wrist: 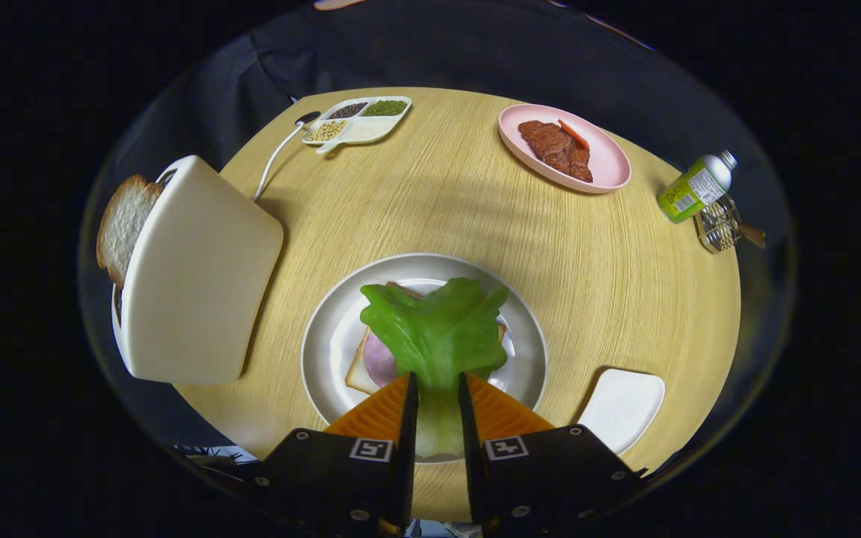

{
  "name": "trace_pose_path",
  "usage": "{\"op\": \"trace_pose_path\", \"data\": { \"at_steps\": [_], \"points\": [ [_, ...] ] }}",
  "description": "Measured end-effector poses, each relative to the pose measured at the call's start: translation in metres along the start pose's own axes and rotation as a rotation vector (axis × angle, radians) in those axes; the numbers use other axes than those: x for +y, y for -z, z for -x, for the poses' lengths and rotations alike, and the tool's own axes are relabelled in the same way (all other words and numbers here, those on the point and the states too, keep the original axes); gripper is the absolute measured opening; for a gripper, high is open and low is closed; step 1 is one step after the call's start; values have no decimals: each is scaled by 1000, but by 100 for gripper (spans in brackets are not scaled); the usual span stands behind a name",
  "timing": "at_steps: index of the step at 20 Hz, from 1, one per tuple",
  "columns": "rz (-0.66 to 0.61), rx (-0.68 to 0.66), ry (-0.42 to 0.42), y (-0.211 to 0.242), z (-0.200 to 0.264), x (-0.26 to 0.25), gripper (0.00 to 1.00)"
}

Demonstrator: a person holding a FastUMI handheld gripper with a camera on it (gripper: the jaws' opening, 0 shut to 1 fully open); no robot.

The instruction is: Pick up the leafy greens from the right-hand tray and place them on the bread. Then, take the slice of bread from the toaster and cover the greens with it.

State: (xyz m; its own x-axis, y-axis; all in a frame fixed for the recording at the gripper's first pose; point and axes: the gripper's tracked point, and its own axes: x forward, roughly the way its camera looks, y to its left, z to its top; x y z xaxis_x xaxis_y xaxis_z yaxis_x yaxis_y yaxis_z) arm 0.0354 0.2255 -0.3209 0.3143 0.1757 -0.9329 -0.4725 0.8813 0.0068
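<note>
- Both fingers of my tongs [438,388] sit close together with only a narrow gap between them, and they pinch the pale stem of the lettuce leaf [436,332] from either side, so I have it held.
- I see the green blade of that leaf fanning out just ahead of the fingertips, spread over the slice of bread [359,373] on the white plate [326,336]; whether it rests on the bread or hangs just above it I cannot tell.
- I make out a round pink slice of ham [380,359] on the bread, showing beside the leaf's left edge.
- Right of the fingers, near the round wooden table's [460,209] edge, lies an empty white tray [622,407].
- Left of the plate stands the cream toaster [195,273], a second slice of bread [122,224] poking out of its slot.
- Beyond the plate I see a pink plate of meat [563,148], a divided dish of beans and seeds [358,121], a green bottle [694,188] and a small wire basket [720,223].
</note>
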Motion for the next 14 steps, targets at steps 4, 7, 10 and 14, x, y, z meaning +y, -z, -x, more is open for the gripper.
{"op": "trace_pose_path", "data": {
  "at_steps": [4, 7, 10, 14],
  "points": [
    [-14, -4, 12, 0, 3, -2, 65],
    [-49, -9, -10, -2, 15, 8, 92],
    [-52, -21, -8, -11, 34, 18, 99],
    [-73, -45, -36, -32, 72, 47, 99]
  ]
}}
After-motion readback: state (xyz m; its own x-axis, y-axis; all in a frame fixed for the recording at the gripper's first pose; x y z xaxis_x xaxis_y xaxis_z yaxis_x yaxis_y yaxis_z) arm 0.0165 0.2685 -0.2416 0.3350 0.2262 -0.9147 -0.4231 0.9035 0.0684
